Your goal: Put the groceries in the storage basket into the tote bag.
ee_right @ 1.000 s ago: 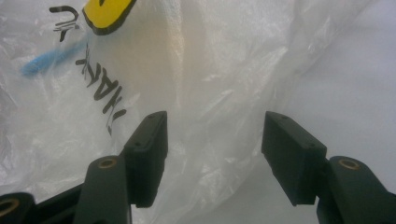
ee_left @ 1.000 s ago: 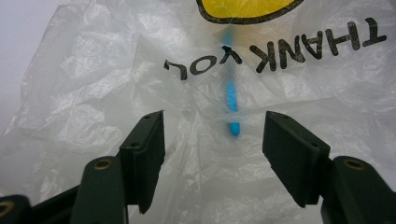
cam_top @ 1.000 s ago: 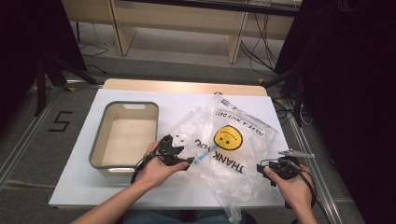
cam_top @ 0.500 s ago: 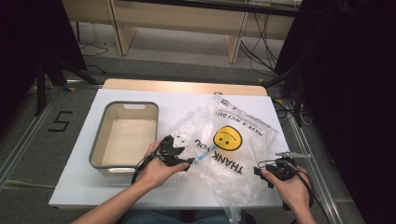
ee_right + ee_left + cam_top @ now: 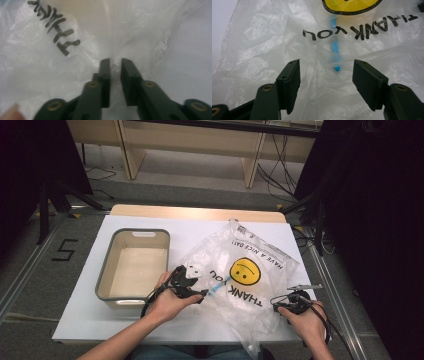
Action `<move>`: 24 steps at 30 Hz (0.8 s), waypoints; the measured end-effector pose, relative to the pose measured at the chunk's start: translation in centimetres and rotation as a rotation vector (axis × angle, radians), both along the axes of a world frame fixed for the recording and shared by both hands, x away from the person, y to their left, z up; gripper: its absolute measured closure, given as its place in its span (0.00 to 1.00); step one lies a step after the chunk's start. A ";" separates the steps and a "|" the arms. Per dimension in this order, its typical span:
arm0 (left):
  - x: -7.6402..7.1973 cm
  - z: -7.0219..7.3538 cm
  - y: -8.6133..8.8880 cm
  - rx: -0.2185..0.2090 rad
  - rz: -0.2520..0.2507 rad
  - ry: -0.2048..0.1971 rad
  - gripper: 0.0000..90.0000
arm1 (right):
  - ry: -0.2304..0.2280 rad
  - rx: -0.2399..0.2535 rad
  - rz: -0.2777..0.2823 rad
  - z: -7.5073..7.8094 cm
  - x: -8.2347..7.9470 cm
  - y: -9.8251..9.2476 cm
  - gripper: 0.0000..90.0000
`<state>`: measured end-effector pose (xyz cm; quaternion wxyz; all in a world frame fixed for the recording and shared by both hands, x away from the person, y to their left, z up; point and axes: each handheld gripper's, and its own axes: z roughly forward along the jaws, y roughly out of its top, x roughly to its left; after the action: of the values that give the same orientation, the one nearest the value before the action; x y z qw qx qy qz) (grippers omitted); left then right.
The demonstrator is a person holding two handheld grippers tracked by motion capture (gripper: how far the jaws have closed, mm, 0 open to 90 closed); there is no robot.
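Note:
A crumpled clear plastic bag [image 5: 250, 270] with a yellow smiley and "THANK YOU" print lies on the white table. A blue stick-like thing [image 5: 216, 290] shows through it. My left gripper [image 5: 202, 292] rests at the bag's left edge. Its jaws stand wide open [image 5: 325, 72] over the plastic [image 5: 262, 50], and the blue thing [image 5: 335, 55] lies beyond them. My right gripper [image 5: 277, 306] is at the bag's near right edge. Its jaws have just been closing and now pinch a fold of the bag [image 5: 75, 62] between the pads [image 5: 115, 63].
An empty grey bin [image 5: 107, 270] stands on the table left of the bag, close to my left hand. The white tabletop [image 5: 90, 320] ends just in front of both hands. Desk legs and cables are on the floor beyond the table.
My right hand has crept slightly toward the bag's edge. The left hand, the bag and the bin lie as before.

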<state>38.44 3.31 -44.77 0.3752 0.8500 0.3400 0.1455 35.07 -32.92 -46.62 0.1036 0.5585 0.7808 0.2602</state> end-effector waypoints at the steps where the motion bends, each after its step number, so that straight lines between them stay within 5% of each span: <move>1: 0.0 0.0 0.0 -0.002 0.002 0.001 0.43 | 0.006 -0.006 0.010 0.0 0.0 0.0 0.97; 9: 0.0 1.0 0.2 -0.015 0.019 -0.034 0.42 | -0.001 -0.066 0.044 0.4 1.0 -0.9 1.00; 14: 0.1 1.5 0.4 -0.009 0.049 -0.052 0.40 | -0.080 -0.136 0.030 1.0 2.0 -1.8 1.00; 18: 0.0 1.2 0.2 0.026 0.059 -0.032 0.39 | -0.155 -0.188 0.023 1.3 3.0 -2.1 1.00; 24: -0.2 -0.2 -0.5 0.130 0.031 0.077 0.37 | -0.208 -0.205 0.001 1.4 4.3 -2.2 1.00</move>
<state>38.20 2.84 -44.93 0.3036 0.8722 0.3570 0.1401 39.34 -35.14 -45.25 0.2404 0.5145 0.7886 0.2359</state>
